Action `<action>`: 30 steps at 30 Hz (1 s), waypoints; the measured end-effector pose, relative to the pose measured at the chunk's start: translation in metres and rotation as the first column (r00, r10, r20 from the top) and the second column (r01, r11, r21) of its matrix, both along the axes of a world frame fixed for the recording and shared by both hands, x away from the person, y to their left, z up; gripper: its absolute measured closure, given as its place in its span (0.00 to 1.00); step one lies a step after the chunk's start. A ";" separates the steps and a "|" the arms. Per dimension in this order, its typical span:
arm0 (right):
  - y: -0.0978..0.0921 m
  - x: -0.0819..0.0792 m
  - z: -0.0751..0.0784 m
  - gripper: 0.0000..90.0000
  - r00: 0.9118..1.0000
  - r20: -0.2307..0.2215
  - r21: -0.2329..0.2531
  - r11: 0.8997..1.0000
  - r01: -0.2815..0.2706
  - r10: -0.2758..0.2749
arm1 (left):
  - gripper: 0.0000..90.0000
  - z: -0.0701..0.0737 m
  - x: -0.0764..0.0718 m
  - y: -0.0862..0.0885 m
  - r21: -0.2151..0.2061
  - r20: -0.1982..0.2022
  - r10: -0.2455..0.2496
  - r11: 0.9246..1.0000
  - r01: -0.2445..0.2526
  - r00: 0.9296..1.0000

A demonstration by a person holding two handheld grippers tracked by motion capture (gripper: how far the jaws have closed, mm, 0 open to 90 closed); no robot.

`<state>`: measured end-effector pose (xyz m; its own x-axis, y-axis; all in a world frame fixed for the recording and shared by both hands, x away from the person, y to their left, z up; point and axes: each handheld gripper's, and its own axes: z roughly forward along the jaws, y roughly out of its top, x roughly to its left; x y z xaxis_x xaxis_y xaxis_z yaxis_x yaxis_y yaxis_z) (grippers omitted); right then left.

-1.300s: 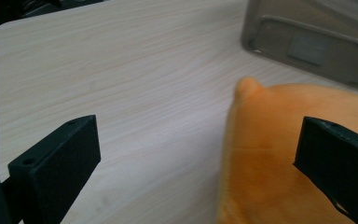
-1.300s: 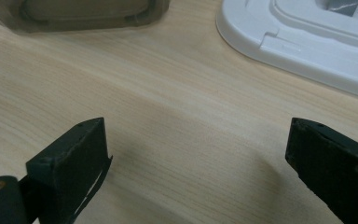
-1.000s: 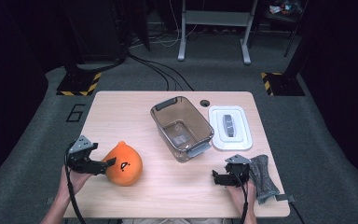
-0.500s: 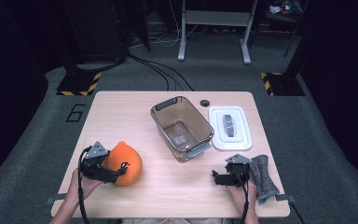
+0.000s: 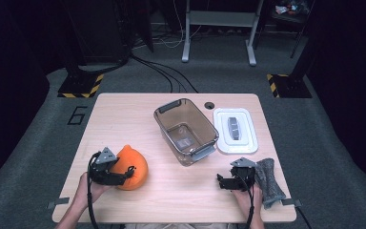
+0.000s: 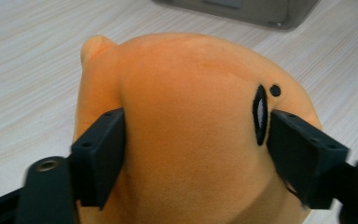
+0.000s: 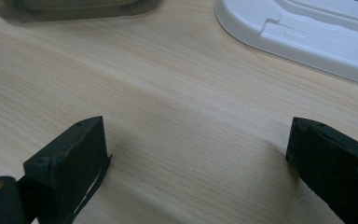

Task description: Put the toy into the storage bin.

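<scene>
An orange plush toy (image 5: 134, 164) with a small black embroidered mark lies on the front left of the wooden table (image 5: 124, 119). My left gripper (image 5: 126, 172) reaches into it from the left. In the left gripper view the toy (image 6: 191, 93) bulges between the two black jaws, which press against its sides, so the left gripper (image 6: 196, 126) is shut on it. My right gripper (image 5: 221, 181) rests low at the front right, open, pointing left. In the right gripper view, bare wood lies between the wide-apart jaws of the right gripper (image 7: 198, 135).
A clear plastic bin (image 5: 164, 107) with grey handles stands at the table's middle, with nothing in it. Its white lid (image 5: 235, 130) lies flat to the right. A grey cloth (image 5: 269, 181) lies beside the right hand. Cables and stand legs cross the floor behind.
My left gripper has moved right from beside the toy onto it, and its jaws now clasp the toy's sides. The right gripper has stayed put.
</scene>
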<state>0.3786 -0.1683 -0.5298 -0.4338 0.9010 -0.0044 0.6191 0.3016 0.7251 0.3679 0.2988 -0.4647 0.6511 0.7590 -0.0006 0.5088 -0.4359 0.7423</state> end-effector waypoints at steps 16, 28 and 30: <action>0.000 0.000 0.000 0.05 1.000 -0.001 0.002 1.000 0.000 0.000 | 0.64 0.003 0.000 0.000 -0.002 0.024 0.024 1.000 -0.024 0.999; 0.000 0.000 0.000 0.05 1.000 -0.001 0.002 1.000 0.000 0.000 | 0.67 0.017 0.007 -0.001 0.003 0.055 0.002 1.000 -0.002 0.998; 0.000 0.000 0.000 0.05 1.000 -0.001 0.003 1.000 0.000 0.000 | 0.67 0.020 0.008 -0.002 0.004 0.061 -0.002 1.000 0.002 0.998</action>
<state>0.3785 -0.1682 -0.5297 -0.4337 0.9010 -0.0016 0.6199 0.2997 0.7252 0.3760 0.2965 -0.4445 0.6515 0.7575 0.0416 0.4619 -0.4396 0.7703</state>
